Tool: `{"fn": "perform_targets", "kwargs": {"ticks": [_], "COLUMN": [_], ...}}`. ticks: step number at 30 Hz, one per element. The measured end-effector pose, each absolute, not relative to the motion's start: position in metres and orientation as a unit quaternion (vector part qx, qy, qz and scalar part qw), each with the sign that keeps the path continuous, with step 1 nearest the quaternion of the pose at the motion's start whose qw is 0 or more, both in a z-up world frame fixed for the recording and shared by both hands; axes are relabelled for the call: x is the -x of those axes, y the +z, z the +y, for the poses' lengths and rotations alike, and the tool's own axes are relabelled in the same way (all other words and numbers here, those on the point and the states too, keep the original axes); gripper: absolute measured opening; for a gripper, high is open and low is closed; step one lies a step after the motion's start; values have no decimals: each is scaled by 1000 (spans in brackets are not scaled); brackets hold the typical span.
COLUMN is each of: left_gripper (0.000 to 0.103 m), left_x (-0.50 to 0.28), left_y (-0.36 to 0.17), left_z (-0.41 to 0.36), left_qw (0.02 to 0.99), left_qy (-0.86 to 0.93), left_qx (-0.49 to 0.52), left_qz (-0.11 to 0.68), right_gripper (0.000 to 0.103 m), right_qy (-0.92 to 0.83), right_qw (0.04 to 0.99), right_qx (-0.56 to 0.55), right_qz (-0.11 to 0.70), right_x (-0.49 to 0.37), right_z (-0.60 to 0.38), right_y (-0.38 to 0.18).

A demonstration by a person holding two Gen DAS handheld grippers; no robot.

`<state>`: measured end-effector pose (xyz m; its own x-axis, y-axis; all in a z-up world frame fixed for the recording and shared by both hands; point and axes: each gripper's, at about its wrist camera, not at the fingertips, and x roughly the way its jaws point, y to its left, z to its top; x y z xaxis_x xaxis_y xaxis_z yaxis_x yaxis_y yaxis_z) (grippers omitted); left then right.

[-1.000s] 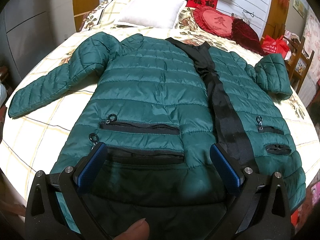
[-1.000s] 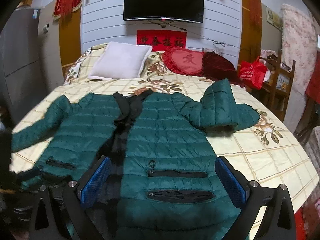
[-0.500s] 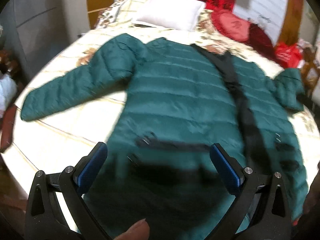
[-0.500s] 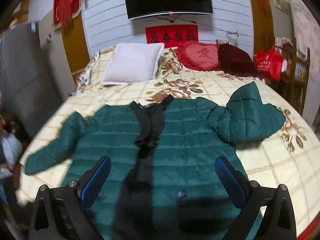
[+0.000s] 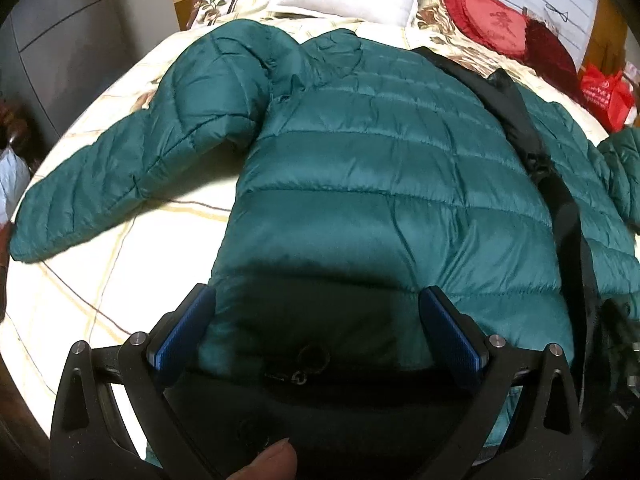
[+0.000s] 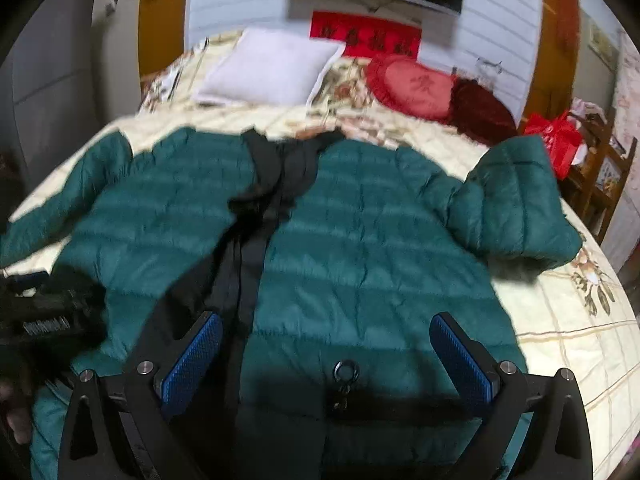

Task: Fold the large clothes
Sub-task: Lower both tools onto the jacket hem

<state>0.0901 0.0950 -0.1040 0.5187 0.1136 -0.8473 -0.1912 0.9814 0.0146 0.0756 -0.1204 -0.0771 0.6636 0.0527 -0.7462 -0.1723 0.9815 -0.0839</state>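
Because the jacket [image 5: 384, 184] lies front-up and spread flat across the bed [image 5: 80, 272], hem toward me, I have both grippers low over its bottom edge, ready to start a fold. My left gripper [image 5: 316, 328] sits wide apart and empty above a zip pull, aimed toward 12 o'clock; the long sleeve [image 5: 100, 184] stretches out to 9 o'clock. My right gripper [image 6: 326, 352] is equally wide, empty, over the other pocket.
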Motion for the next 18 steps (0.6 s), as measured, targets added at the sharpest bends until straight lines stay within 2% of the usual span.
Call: {"fn": "perform_targets", "kwargs": {"ticks": [5,18], "left_gripper": [103,103], "left_x": [-87,-84], "left_y": [-106,-106], "left_z": [99,99], "left_qw": [872,875], "left_qy": [83,79], "left_qx": [51,53], "left_qz": [480,475], "right_gripper": [103,103], "right_qy": [62,68], "right_qw": [882,874], "right_qx": [68,51], "right_qz": [463,478], "right_x": [-88,-88], "right_z": [-122,-126], "right_y": [-100,-114]}}
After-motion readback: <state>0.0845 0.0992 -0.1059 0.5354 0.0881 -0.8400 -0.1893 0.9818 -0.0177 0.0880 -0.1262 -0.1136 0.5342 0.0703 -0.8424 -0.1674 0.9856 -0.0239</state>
